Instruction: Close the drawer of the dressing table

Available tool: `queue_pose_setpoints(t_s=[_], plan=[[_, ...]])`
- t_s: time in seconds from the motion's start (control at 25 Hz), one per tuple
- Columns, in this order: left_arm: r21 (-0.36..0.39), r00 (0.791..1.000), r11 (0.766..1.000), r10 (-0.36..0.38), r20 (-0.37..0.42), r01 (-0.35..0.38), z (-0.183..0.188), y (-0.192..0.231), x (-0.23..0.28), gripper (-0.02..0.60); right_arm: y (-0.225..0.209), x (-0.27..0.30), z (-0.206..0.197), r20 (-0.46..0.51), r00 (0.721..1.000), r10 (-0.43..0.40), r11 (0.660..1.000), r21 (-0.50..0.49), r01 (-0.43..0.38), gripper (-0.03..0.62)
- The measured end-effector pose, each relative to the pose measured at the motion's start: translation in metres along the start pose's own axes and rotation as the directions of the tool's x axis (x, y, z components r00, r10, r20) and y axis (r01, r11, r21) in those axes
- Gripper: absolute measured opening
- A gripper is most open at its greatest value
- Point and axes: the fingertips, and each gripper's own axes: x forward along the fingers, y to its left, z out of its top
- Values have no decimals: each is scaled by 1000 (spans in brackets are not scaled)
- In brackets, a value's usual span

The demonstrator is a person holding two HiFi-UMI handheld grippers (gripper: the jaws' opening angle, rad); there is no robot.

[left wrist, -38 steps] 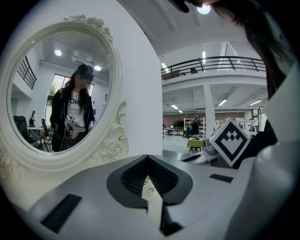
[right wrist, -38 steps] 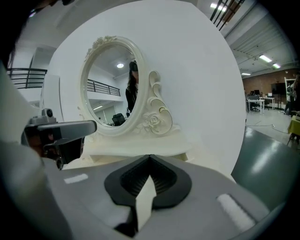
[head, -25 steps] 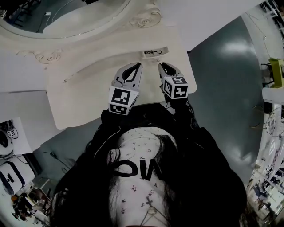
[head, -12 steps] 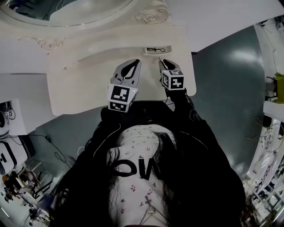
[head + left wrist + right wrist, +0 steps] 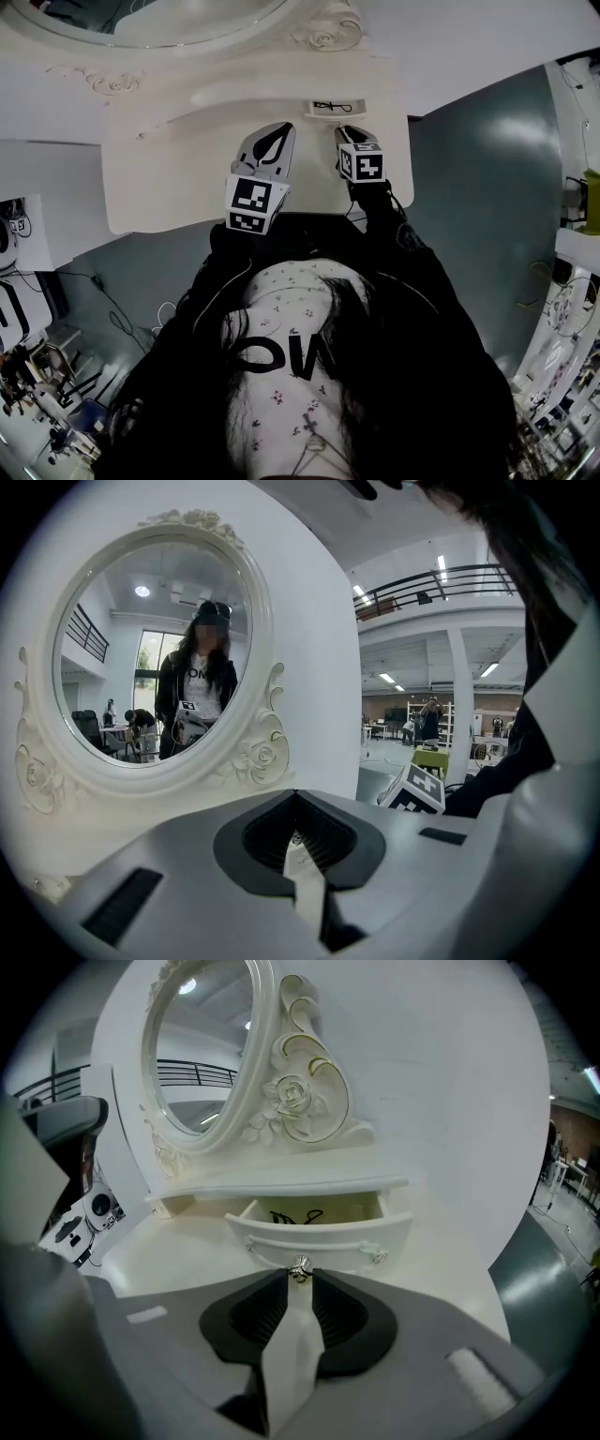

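Observation:
The white dressing table (image 5: 169, 178) has a small drawer (image 5: 333, 107) pulled open under its mirror shelf. In the right gripper view the drawer (image 5: 323, 1234) shows a black cord-like item (image 5: 295, 1216) inside and a silver knob (image 5: 300, 1267) on its curved front. My right gripper (image 5: 299, 1281) is shut, with its tips right at that knob; I cannot tell whether they touch it. In the head view it (image 5: 345, 134) hovers just in front of the drawer. My left gripper (image 5: 277, 131) is shut beside it over the tabletop, holding nothing, and its own view (image 5: 295, 836) faces the mirror.
The oval mirror (image 5: 150, 658) with carved roses stands behind the drawer and reflects a person. The table's right edge (image 5: 405, 141) drops to grey floor (image 5: 478, 187). A white wall lies behind; room clutter sits at the lower left (image 5: 28, 375).
Both grippers have edged slightly forward toward the drawer, and the head view has shifted a little. The drawer stays open by the same amount.

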Motion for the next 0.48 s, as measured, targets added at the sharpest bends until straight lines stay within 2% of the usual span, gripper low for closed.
queue_pose_setpoints(t_s=[0.48], plan=[[-1, 1000, 1000, 30, 4, -30, 7, 12, 2, 0, -2, 9, 8, 2, 1000, 6, 1000, 21, -6, 91]])
